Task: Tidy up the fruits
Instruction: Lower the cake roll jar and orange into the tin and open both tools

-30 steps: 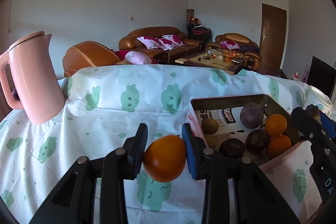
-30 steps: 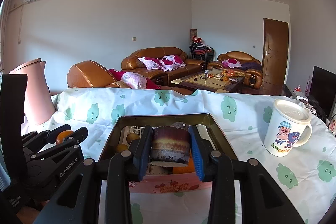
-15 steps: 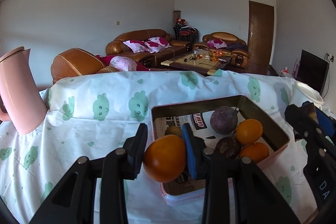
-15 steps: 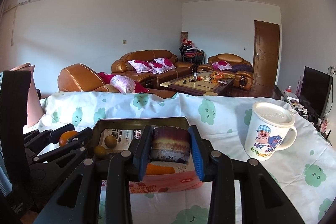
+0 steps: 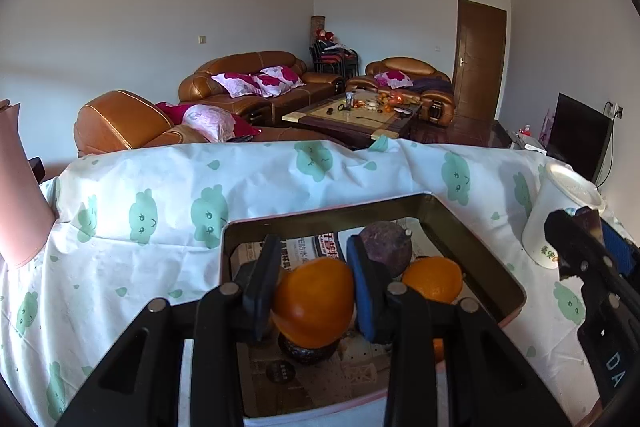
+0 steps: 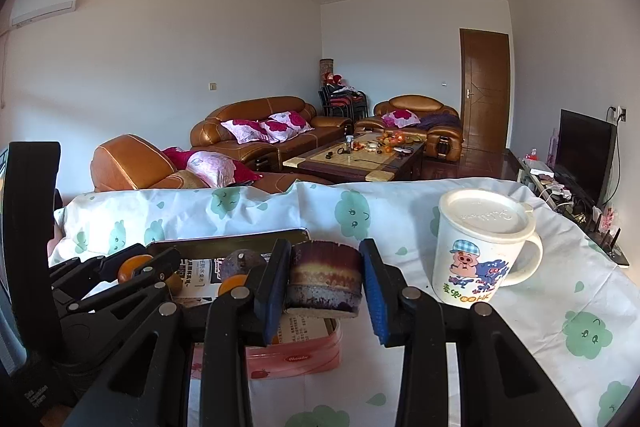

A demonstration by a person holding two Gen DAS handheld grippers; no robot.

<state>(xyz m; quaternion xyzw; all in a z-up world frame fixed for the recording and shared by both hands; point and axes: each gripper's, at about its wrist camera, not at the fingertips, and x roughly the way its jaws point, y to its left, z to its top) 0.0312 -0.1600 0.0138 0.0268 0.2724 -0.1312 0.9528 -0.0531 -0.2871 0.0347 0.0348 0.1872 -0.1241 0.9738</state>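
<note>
1. My left gripper (image 5: 313,293) pinches an orange (image 5: 314,301) above the tin (image 5: 496,259).
2. My right gripper (image 6: 325,285) clamps a purple fruit half (image 6: 325,279) over the tin's right edge, near the mug (image 6: 480,251).

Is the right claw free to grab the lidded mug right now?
Probably not: the right claw is shut on a purple fruit half. The mug stands unobstructed beside it.
</note>
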